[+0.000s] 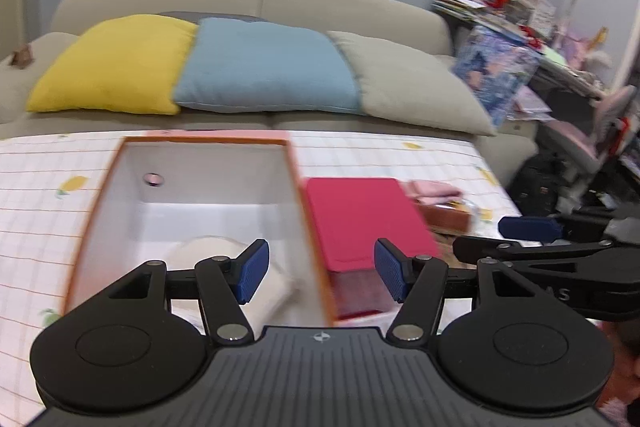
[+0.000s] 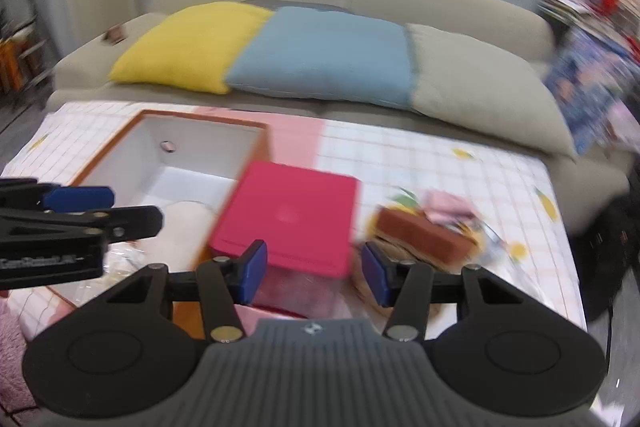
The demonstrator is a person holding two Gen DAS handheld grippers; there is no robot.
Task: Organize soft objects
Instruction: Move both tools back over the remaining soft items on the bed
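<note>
Left gripper [image 1: 322, 273] wide, holding nothing, above the orange-rimmed box [image 1: 104, 187]; a cream soft item [image 1: 208, 251], blurred, inside. Right gripper [image 2: 314, 273] half-spread, empty; red box [image 2: 292, 215] at its 12 o'clock.

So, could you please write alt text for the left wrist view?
An open left gripper, holding nothing, hovers over a white box with an orange rim that holds a cream soft item. A red box stands beside it on a checked tablecloth; behind, a sofa carries yellow, blue and beige cushions.

Cream soft bundle [image 1: 224, 259] inside orange-rimmed box [image 1: 100, 203].
</note>
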